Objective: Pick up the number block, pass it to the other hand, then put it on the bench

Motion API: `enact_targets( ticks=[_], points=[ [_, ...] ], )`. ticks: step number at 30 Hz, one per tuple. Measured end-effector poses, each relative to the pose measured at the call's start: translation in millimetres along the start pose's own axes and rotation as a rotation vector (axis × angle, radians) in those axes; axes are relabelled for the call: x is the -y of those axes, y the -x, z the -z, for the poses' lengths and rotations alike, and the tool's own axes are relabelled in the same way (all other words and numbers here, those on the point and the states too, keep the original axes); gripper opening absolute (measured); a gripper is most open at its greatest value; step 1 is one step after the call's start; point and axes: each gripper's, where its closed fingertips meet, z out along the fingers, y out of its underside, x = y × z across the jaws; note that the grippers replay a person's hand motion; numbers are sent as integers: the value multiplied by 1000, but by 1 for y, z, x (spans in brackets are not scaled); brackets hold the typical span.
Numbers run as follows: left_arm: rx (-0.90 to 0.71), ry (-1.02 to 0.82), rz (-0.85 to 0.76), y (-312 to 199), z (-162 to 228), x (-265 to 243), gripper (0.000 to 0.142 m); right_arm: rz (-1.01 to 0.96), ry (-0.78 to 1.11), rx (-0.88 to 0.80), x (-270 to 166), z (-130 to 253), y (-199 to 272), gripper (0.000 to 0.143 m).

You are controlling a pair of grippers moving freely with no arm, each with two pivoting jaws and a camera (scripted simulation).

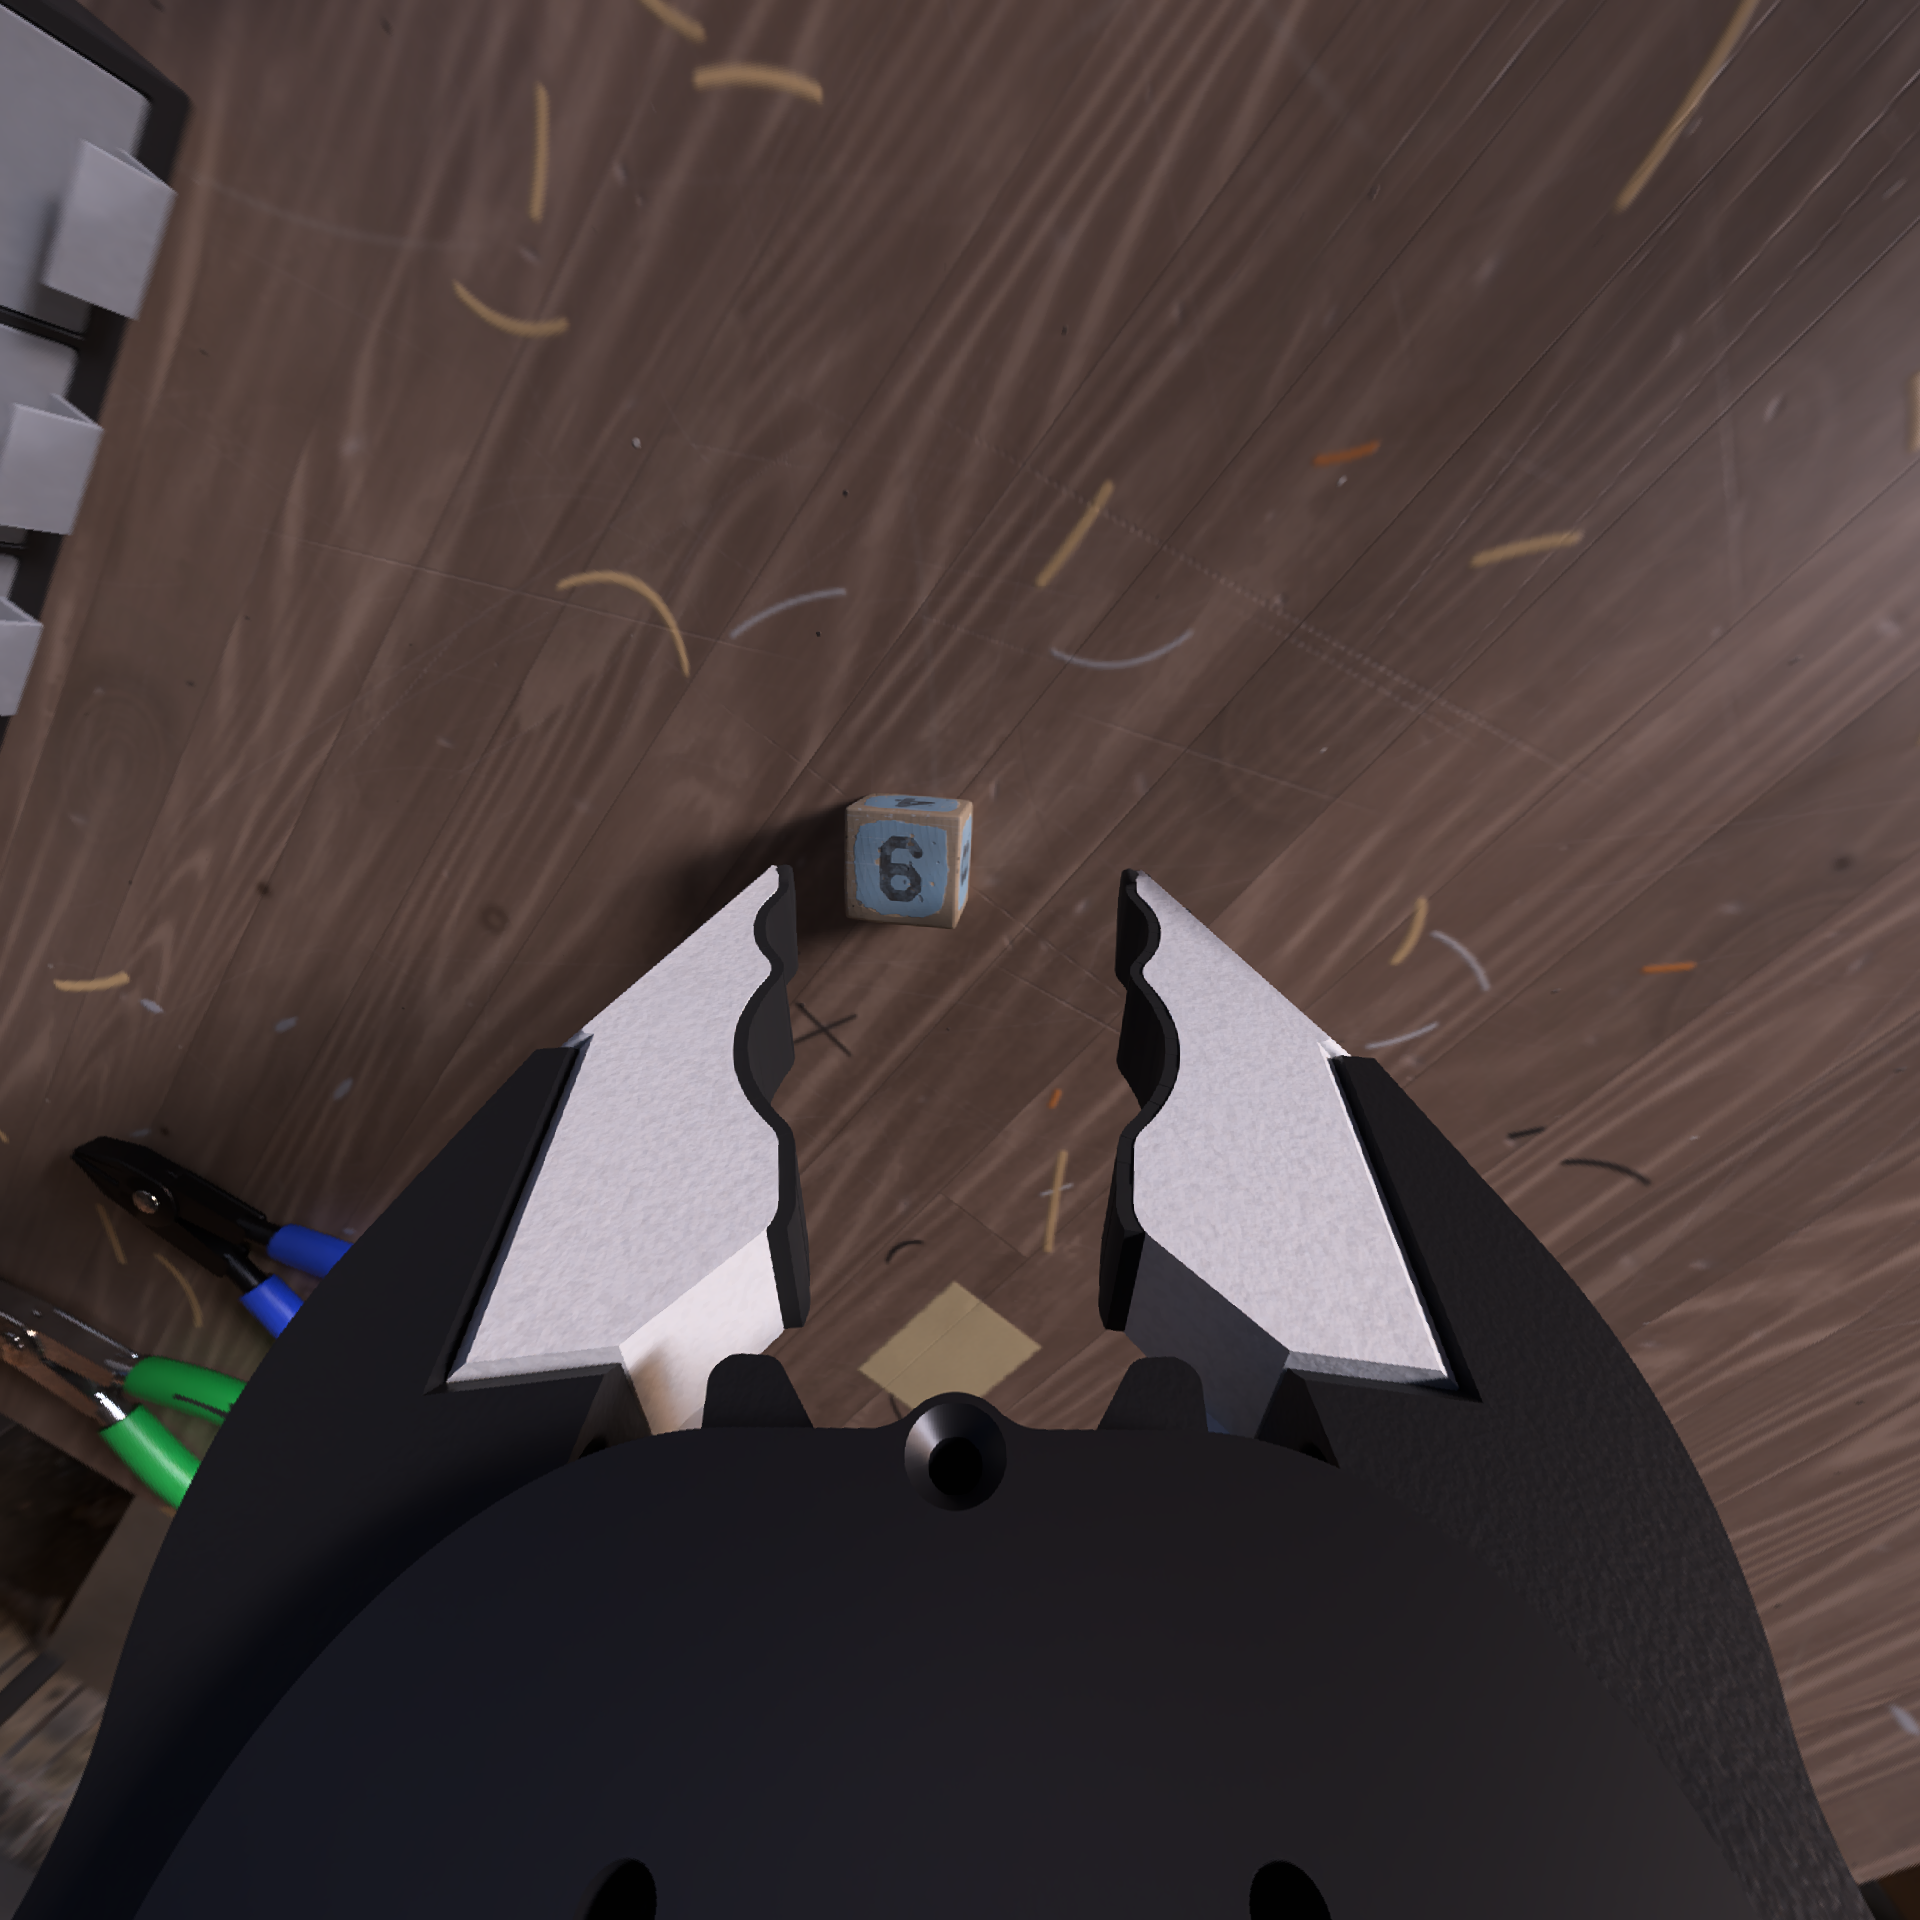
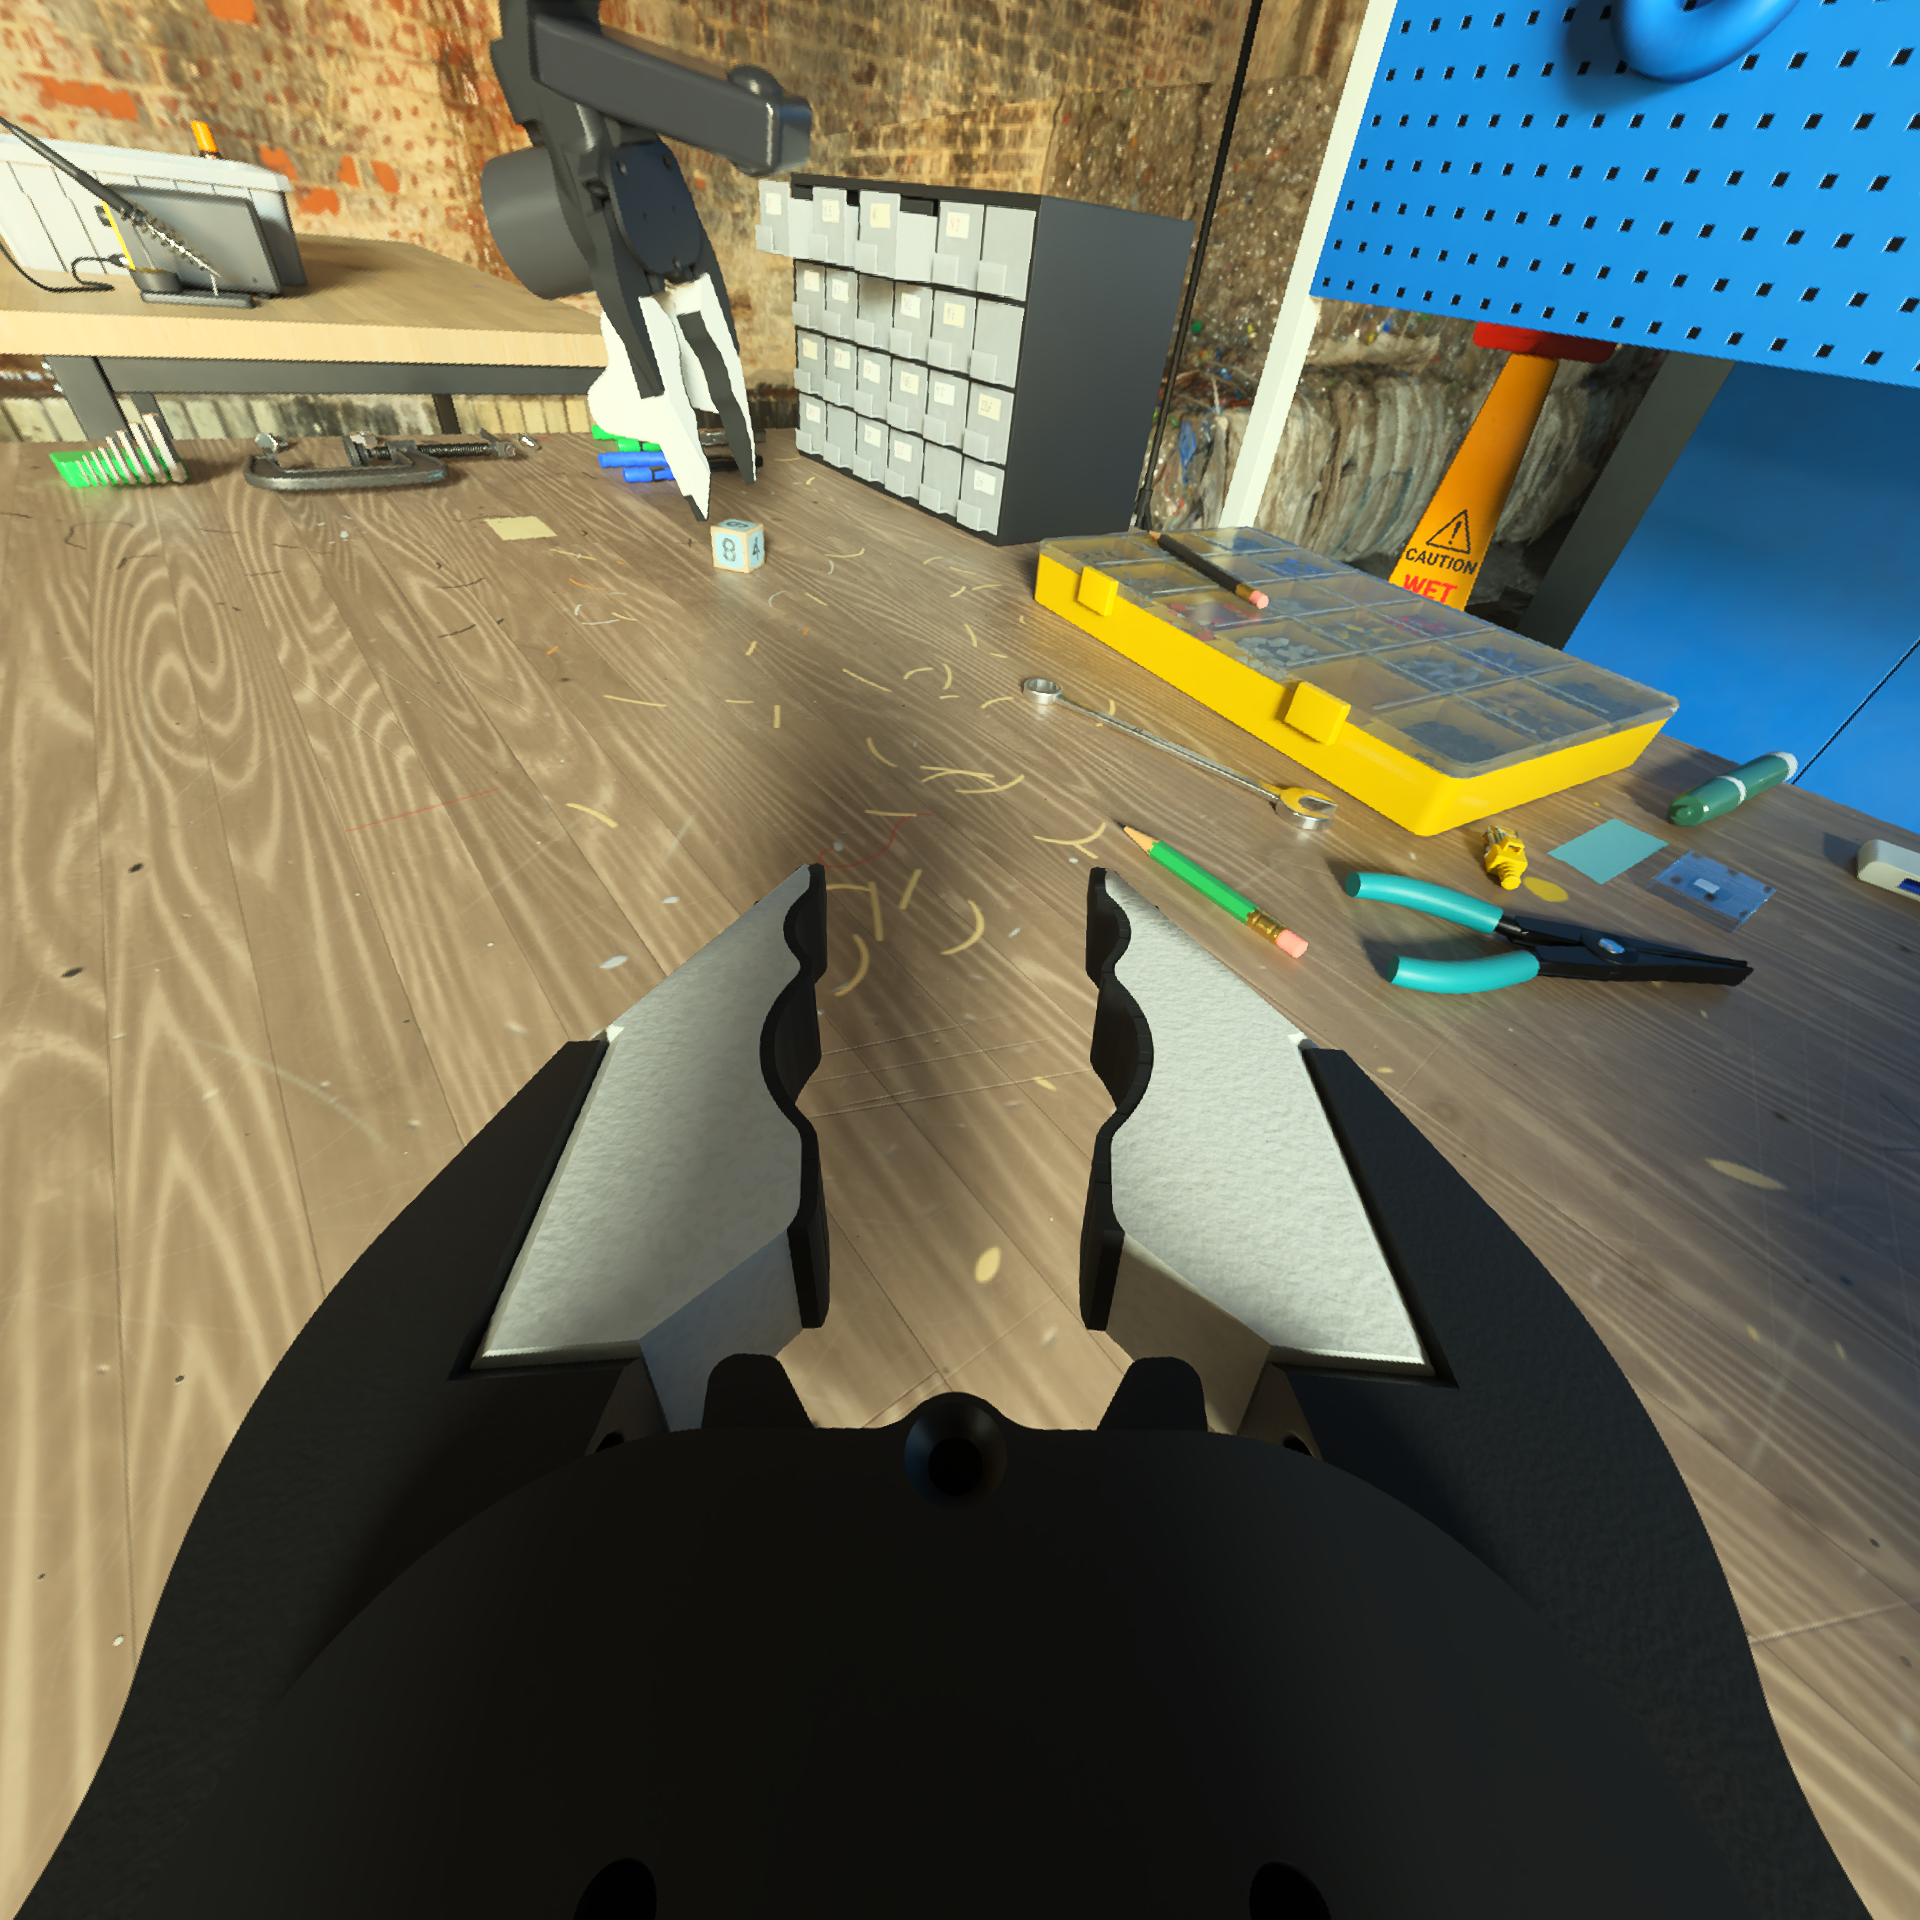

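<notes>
The number block point(image 1: 909, 861) is a small wooden cube with pale blue faces and dark digits. It rests on the wooden bench top point(image 1: 1351, 520), just beyond my left gripper's fingertips and a little left of their midline. My left gripper point(image 1: 954, 883) is open and empty, pointing down at the bench. In the right wrist view the block point(image 2: 738, 545) sits far off, with the left gripper point(image 2: 717, 488) hovering just above it, fingers apart. My right gripper point(image 2: 951, 883) is open and empty, low over the near part of the bench.
A grey drawer cabinet point(image 2: 935, 353) stands behind the block; it also shows in the left wrist view point(image 1: 62, 312). Pliers with blue and green handles point(image 1: 208, 1309) lie near it. A yellow parts case point(image 2: 1351, 665), wrench point(image 2: 1174, 748), green pencil point(image 2: 1210, 888), teal pliers point(image 2: 1507, 935) and a C-clamp point(image 2: 343, 462) lie around.
</notes>
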Motion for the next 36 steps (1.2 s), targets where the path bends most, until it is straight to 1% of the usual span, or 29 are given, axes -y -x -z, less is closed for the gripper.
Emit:
enact_targets(
  ticks=[3, 5, 7, 9, 14, 17, 21, 24, 27, 29, 31, 33, 36],
  points=[
    [18, 88, -41, 6, -12, -9, 58, 4, -1, 1, 0, 0, 1, 50],
    [40, 130, -58, 10, -18, -15, 52, 6, -2, 3, 0, 0, 1, 50],
    [30, 135, -52, 11, -22, -17, 42, 7, -2, 6, 0, 0, 2, 50],
    [18, 121, -47, 12, -26, -17, 27, 9, -1, 9, 0, 0, 2, 49],
    [4, 52, -36, 6, -21, -15, 27, 10, 1, 16, 0, 0, 4, 48],
    [-10, -75, 12, 2, 3, -10, 27, 11, 0, 20, 0, 0, 4, 47],
    [-34, -390, 97, -17, 63, 13, 27, 3, 2, 30, 0, 0, 5, 47],
    [-75, -652, 94, -53, 108, 37, 27, -5, 10, 41, -1, -1, 6, 47],
    [-173, -880, 71, -105, 141, 62, 27, 2, 19, 48, -2, -2, 7, 47],
    [-239, -995, 51, -142, 155, 78, 27, 9, 27, 53, -2, -3, 8, 47],
    [-315, -1089, 49, -177, 161, 96, 27, 14, 29, 59, -3, -3, 9, 51],
    [-397, -1141, 49, -209, 159, 114, 27, 23, 28, 71, -2, -4, 10, 59],
    [-522, -1168, 48, -246, 148, 142, 27, 72, 34, 87, 4, -8, 6, 69]
  ],
)
